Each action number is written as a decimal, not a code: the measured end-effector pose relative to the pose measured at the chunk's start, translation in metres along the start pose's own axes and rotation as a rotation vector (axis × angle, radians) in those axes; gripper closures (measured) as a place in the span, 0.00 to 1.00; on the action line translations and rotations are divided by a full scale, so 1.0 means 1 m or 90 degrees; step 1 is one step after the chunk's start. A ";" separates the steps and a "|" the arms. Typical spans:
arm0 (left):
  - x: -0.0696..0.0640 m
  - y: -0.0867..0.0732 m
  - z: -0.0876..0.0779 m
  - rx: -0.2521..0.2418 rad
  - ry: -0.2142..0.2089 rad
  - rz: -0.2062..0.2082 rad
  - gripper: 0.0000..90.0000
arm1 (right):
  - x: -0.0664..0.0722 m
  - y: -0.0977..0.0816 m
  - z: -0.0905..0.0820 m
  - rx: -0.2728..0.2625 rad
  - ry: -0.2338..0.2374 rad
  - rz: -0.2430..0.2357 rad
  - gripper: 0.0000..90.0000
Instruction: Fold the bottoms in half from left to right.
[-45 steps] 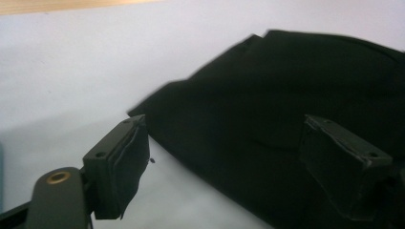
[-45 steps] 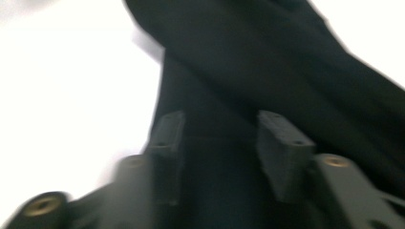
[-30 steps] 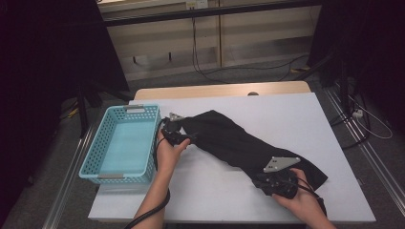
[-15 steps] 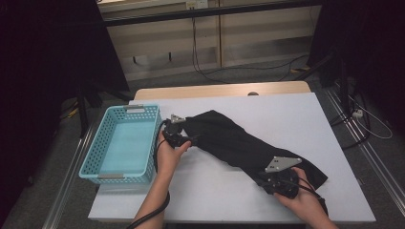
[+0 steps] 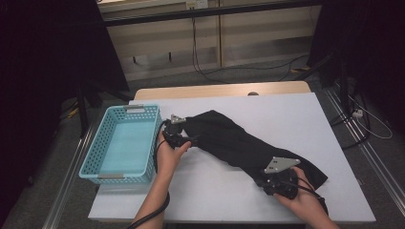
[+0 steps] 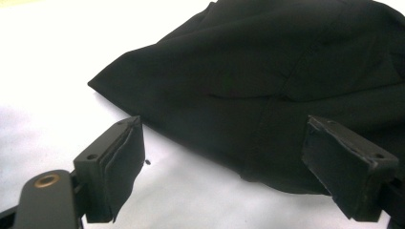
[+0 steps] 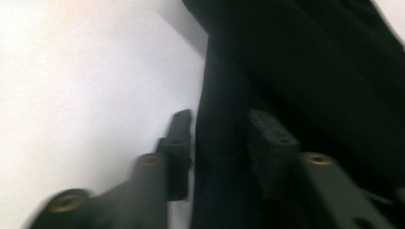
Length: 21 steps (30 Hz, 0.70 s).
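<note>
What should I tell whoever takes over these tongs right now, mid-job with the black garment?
Left tongs: jaws wide open at the garment's end nearest the basket, gripping nothing.
Right tongs: a fold of cloth sits between the jaws, which have just been opening slightly; the blurred view leaves it unclear whether the pads press on it.
Black garment: lies stretched diagonally across the white table, from beside the basket to the near right corner.
Blue basket: at the table's left edge, nothing inside.
Done: garment laid out long.
Left: probably fold or gather it, then place it in the basket.
</note>
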State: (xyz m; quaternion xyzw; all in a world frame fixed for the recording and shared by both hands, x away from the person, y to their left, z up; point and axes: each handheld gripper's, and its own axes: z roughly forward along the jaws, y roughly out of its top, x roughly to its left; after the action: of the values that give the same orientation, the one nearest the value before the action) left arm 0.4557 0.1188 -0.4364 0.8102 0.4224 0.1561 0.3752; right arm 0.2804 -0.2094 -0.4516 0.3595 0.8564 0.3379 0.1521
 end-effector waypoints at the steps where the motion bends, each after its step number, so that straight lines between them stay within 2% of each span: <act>1: 0.000 0.000 0.000 0.000 -0.001 -0.001 0.17 | -0.002 0.000 0.000 0.002 0.002 -0.001 0.78; 3: -0.001 0.000 0.000 0.000 -0.001 -0.001 0.17 | -0.006 -0.001 -0.001 -0.002 0.001 0.010 0.91; 5: -0.001 0.000 0.000 -0.001 -0.005 -0.005 0.17 | -0.012 -0.002 -0.001 -0.007 0.010 0.032 0.94; 6: -0.002 0.000 -0.001 -0.003 -0.005 -0.007 0.17 | -0.013 -0.002 -0.001 -0.007 0.014 0.037 0.95; 10: 0.000 -0.001 -0.001 -0.001 -0.008 -0.010 0.17 | -0.010 0.000 -0.003 0.003 0.007 0.023 0.96; 14: 0.000 -0.003 0.001 -0.002 -0.009 -0.020 0.18 | -0.011 -0.001 -0.009 0.005 0.049 0.044 0.96; 18: 0.001 -0.003 0.001 0.002 -0.010 -0.020 0.18 | -0.006 -0.004 -0.023 -0.004 0.072 0.033 0.96; 21: 0.001 -0.003 0.002 0.002 -0.010 -0.021 0.18 | -0.010 -0.007 -0.033 -0.014 0.082 0.036 0.96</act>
State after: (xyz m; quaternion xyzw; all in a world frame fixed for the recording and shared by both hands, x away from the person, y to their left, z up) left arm 0.4555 0.1196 -0.4399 0.8050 0.4328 0.1431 0.3797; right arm 0.2668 -0.2355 -0.4318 0.3595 0.8502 0.3737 0.0911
